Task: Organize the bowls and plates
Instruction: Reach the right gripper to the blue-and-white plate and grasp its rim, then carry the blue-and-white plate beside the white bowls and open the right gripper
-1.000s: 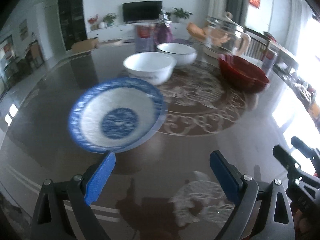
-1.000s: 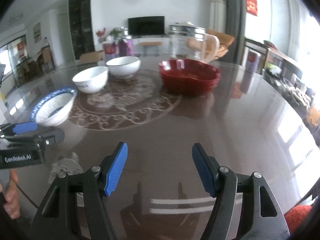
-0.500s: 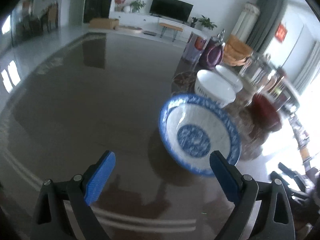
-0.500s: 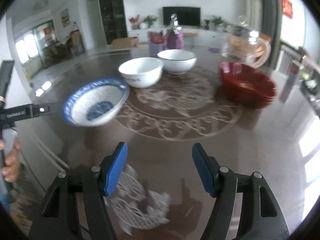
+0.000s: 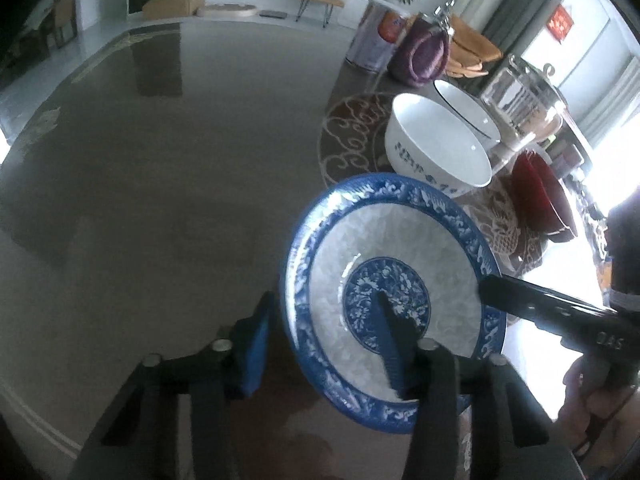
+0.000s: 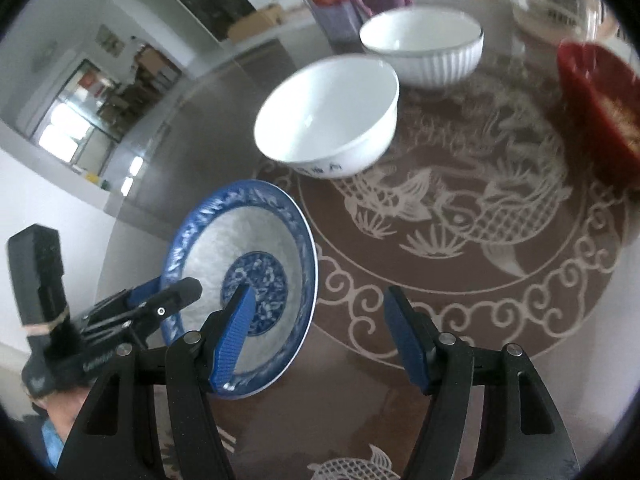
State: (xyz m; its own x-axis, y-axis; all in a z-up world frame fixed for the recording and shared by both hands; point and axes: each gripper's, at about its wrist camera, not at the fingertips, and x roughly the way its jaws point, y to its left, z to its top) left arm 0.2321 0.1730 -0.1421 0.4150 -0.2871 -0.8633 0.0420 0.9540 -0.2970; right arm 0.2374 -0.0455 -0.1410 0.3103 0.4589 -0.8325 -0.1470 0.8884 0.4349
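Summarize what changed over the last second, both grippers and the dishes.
The left gripper closed in on the blue-rimmed plate; its jaws have just been closing, straddling the near rim. The right gripper swung toward the same plate, jaws wide apart, one finger over it. The two white bowls and red dishes stayed put.

Left gripper (image 5: 326,344) angled steeply down, jaws just closing astride a bowl (image 5: 394,296) rim, one finger inside, one outside; right gripper (image 6: 320,340) likewise tilted down, jaws wide, empty.
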